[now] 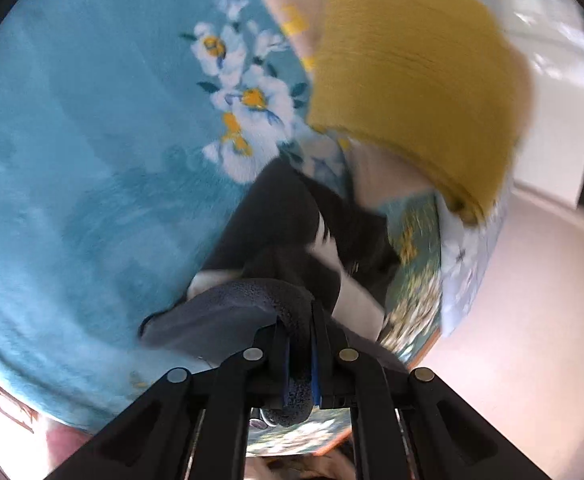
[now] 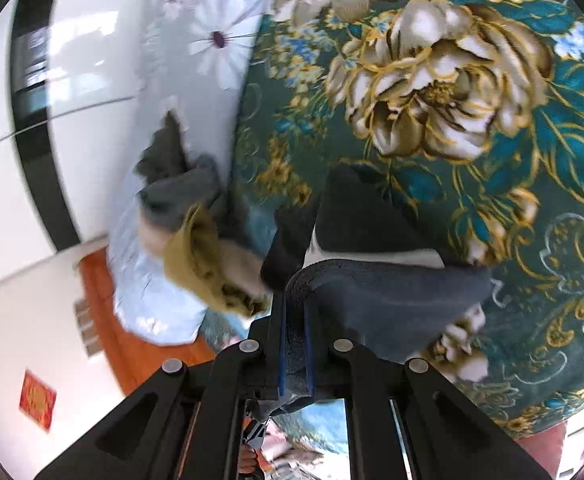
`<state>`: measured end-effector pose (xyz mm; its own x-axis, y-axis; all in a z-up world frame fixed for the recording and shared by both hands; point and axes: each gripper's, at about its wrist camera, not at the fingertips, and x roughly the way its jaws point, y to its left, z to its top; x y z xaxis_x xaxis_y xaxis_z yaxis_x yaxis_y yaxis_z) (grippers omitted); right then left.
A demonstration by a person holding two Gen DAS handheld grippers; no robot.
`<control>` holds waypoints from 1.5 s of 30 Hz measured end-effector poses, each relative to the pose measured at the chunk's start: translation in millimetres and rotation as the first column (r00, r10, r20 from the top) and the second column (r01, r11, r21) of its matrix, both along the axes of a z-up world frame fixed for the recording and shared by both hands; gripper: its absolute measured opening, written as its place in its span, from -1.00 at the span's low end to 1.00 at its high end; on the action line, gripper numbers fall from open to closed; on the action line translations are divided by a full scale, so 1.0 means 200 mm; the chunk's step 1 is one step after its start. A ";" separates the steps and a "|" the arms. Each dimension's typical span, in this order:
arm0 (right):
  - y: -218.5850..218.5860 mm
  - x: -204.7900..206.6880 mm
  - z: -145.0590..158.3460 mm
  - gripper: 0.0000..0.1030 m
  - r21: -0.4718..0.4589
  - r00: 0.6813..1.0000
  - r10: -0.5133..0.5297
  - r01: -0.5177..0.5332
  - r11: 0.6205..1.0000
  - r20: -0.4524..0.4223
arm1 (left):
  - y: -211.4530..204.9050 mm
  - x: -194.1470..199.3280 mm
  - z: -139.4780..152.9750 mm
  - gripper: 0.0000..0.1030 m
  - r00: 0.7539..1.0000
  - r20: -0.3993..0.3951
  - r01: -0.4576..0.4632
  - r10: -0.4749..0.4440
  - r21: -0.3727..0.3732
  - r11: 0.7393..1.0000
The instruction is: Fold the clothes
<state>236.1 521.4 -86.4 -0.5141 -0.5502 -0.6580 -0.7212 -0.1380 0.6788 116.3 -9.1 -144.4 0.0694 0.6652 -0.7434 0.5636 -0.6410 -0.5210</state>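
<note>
Bright daylight throughout, with washed-out glare on the glossy white wall at far right of the left wrist view and on the same pale surfaces at left of the right wrist view. Marked motion blur on the mustard garment and the blue blanket; sharper on the floral bedspread. Strong fisheye curvature, black corners at all edges, soft shadows only.

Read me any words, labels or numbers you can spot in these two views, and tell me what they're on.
No text can be read in either view.
Red and gold sticker on the white wall: its markings are too blurred to read.
Yellow marks on the beige garment: blurred, possibly only a pattern.
</note>
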 end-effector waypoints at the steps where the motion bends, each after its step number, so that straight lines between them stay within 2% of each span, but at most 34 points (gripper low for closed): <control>1: 0.00 -0.05 -0.04 -0.84 0.002 1.000 0.001 -0.001 1.000 0.015 | 0.00 -0.04 -0.05 -0.81 0.999 0.025 -0.028 0.028 0.010 1.000; 4: -0.01 -0.20 -0.14 -0.73 0.012 0.999 0.006 -0.006 1.000 0.046 | 0.00 -0.12 -0.18 -0.63 0.990 0.090 -0.117 0.112 0.060 0.991; 5: 0.00 -0.23 -0.15 -0.67 0.018 0.999 -0.003 0.002 1.000 0.041 | 0.00 -0.13 -0.21 -0.42 0.984 0.103 -0.153 0.143 0.091 0.984; 6: 0.02 -0.25 -0.15 -0.66 0.021 1.000 -0.020 0.020 1.000 0.018 | -0.01 -0.14 -0.21 -0.23 0.979 0.096 -0.193 0.181 0.132 0.972; 8: 0.05 -0.27 -0.13 -0.31 0.029 0.998 -0.049 0.050 0.998 -0.025 | -0.04 -0.16 -0.20 -0.09 0.968 0.049 -0.252 0.247 0.207 0.945; 10: 0.08 -0.27 -0.12 -0.22 0.094 0.999 -0.031 0.033 0.995 -0.020 | -0.10 -0.16 -0.16 0.06 0.959 -0.015 -0.272 0.282 0.214 0.938; 11: 0.09 -0.26 -0.12 -0.22 0.133 1.000 -0.006 0.005 0.991 0.005 | -0.14 -0.16 -0.13 0.12 0.962 -0.065 -0.252 0.266 0.165 0.953; 12: 0.08 -0.26 -0.13 -0.22 0.170 0.998 0.036 -0.044 0.984 0.049 | -0.15 -0.17 -0.10 0.13 0.974 -0.117 -0.189 0.196 0.067 0.980; 13: 0.07 -0.26 -0.16 -0.22 0.207 0.991 0.089 -0.108 0.972 0.100 | -0.12 -0.16 -0.11 0.14 0.987 -0.135 -0.088 0.085 -0.018 0.996; 14: 0.04 -0.26 -0.19 -0.22 0.238 0.977 0.151 -0.185 0.954 0.154 | -0.08 -0.15 -0.12 0.14 0.989 -0.143 0.013 -0.028 -0.104 0.994; 15: 0.01 -0.27 -0.24 -0.22 0.251 0.961 0.200 -0.245 0.936 0.192 | -0.04 -0.15 -0.12 0.14 0.980 -0.142 0.112 -0.141 -0.190 0.975; 16: -0.01 -0.27 -0.27 -0.22 0.250 0.950 0.229 -0.280 0.927 0.213 | 0.00 -0.14 -0.13 0.14 0.959 -0.130 0.209 -0.251 -0.274 0.939; 18: -0.05 -0.30 -0.33 -0.20 0.258 0.941 0.254 -0.308 0.916 0.223 | 0.08 -0.11 -0.19 0.14 0.934 -0.118 0.298 -0.336 -0.255 0.920; 20: -0.08 -0.34 -0.38 -0.11 0.271 0.939 0.265 -0.319 0.908 0.218 | 0.13 -0.10 -0.24 0.14 0.937 -0.122 0.292 -0.327 -0.236 0.927; 22: -0.10 -0.39 -0.40 -0.11 0.286 0.939 0.274 -0.325 0.901 0.206 | 0.15 -0.10 -0.27 0.14 0.948 -0.130 0.254 -0.290 -0.238 0.938; 25: -0.13 -0.47 -0.42 -0.10 0.310 0.941 0.286 -0.331 0.891 0.182 | 0.17 -0.11 -0.26 0.09 0.955 -0.156 0.214 -0.253 -0.229 0.949; 26: -0.12 -0.46 -0.39 -0.11 0.321 0.943 0.290 -0.329 0.888 0.163 | 0.18 -0.11 -0.24 -0.03 0.952 -0.168 0.213 -0.256 -0.236 0.948; 27: -0.12 -0.46 -0.36 -0.17 0.332 0.945 0.294 -0.326 0.885 0.144 | 0.19 -0.11 -0.22 -0.41 0.949 -0.180 0.212 -0.258 -0.242 0.947; 28: -0.12 -0.46 -0.33 -0.52 0.343 0.947 0.297 -0.322 0.882 0.125 | 0.21 -0.11 -0.20 -0.68 0.941 -0.184 0.229 -0.284 -0.270 0.935; 29: -0.11 -0.46 -0.30 -0.82 0.354 0.948 0.301 -0.319 0.879 0.106 | 0.23 -0.11 -0.18 -0.84 0.932 -0.187 0.247 -0.310 -0.299 0.922; 31: -0.11 -0.46 -0.24 -0.83 0.375 0.949 0.309 -0.311 0.873 0.068 | 0.26 -0.11 -0.10 -0.86 0.909 -0.239 0.254 -0.342 -0.335 0.907; 33: -0.10 -0.45 -0.18 -0.84 0.396 0.948 0.317 -0.303 0.867 0.031 | 0.26 -0.10 0.03 -0.88 0.892 -0.318 0.219 -0.320 -0.315 0.923; 35: -0.09 -0.45 -0.11 -0.85 0.417 0.946 0.325 -0.293 0.860 -0.007 | 0.21 -0.09 0.16 -0.88 0.873 -0.413 0.155 -0.258 -0.267 0.951; 37: -0.08 -0.44 -0.09 -0.85 0.430 0.945 0.328 -0.288 0.856 -0.020 | 0.18 -0.11 0.17 -0.88 0.868 -0.430 0.133 -0.246 -0.276 0.952; 38: -0.06 -0.44 -0.15 -0.85 0.425 0.948 0.318 -0.293 0.856 0.012 | 0.17 -0.13 0.15 -0.88 0.868 -0.433 0.125 -0.244 -0.285 0.950; 39: -0.04 -0.43 -0.20 -0.85 0.421 0.950 0.309 -0.298 0.857 0.044 | 0.15 -0.14 0.11 -0.90 0.877 -0.410 0.128 -0.251 -0.303 0.944; 40: -0.03 -0.42 -0.25 -0.85 0.416 0.951 0.300 -0.303 0.857 0.076 | 0.13 -0.15 0.03 -0.98 0.896 -0.362 0.126 -0.259 -0.351 0.928; 42: 0.00 -0.41 -0.36 -0.85 0.401 0.950 0.281 -0.312 0.861 0.136 | 0.08 -0.16 -0.11 -0.99 0.936 -0.265 0.116 -0.231 -0.388 0.914; 44: 0.00 -0.39 -0.42 -0.85 0.372 0.956 0.259 -0.293 0.881 0.140 | 0.01 -0.15 -0.18 -0.99 0.962 -0.215 0.080 -0.167 -0.363 0.928; 45: 0.00 -0.39 -0.43 -0.85 0.365 0.958 0.254 -0.286 0.886 0.135 | -0.01 -0.13 -0.18 -0.99 0.965 -0.213 0.067 -0.150 -0.355 0.932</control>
<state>158.2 522.1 -172.7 -0.3177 -0.3621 -0.8763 -0.6695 -0.5688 0.4777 89.6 -10.8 -180.0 -0.0761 0.3656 -0.9277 0.3697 -0.8537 -0.3668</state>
